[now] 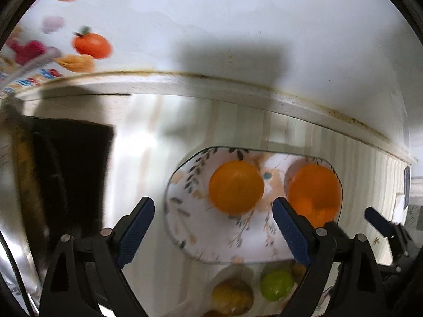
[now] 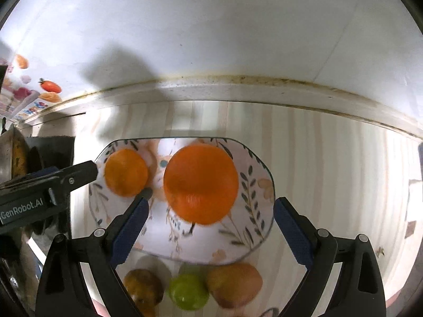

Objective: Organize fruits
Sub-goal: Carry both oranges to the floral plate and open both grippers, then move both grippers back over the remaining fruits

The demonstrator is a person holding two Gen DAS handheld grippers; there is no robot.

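Observation:
A floral plate (image 1: 185, 227) lies on the pale striped counter and carries two oranges. In the left wrist view my left gripper (image 1: 214, 218) hangs open above the plate. The left orange (image 1: 236, 187) sits just past its fingertips, untouched, and the second orange (image 1: 314, 192) lies to the right. In the right wrist view my right gripper (image 2: 211, 219) is open over the bigger orange (image 2: 201, 183), its pads clear of the fruit. The smaller orange (image 2: 126, 173) lies to its left, with the left gripper's finger (image 2: 76, 174) beside it.
Near the plate's front edge lie a green fruit (image 2: 188, 292), a brownish fruit (image 2: 144, 288) and a reddish-yellow fruit (image 2: 234, 284). A white wall with a stained ledge (image 2: 238, 89) runs behind. A dark block (image 1: 71, 169) and metal cookware (image 2: 10, 158) stand at the left.

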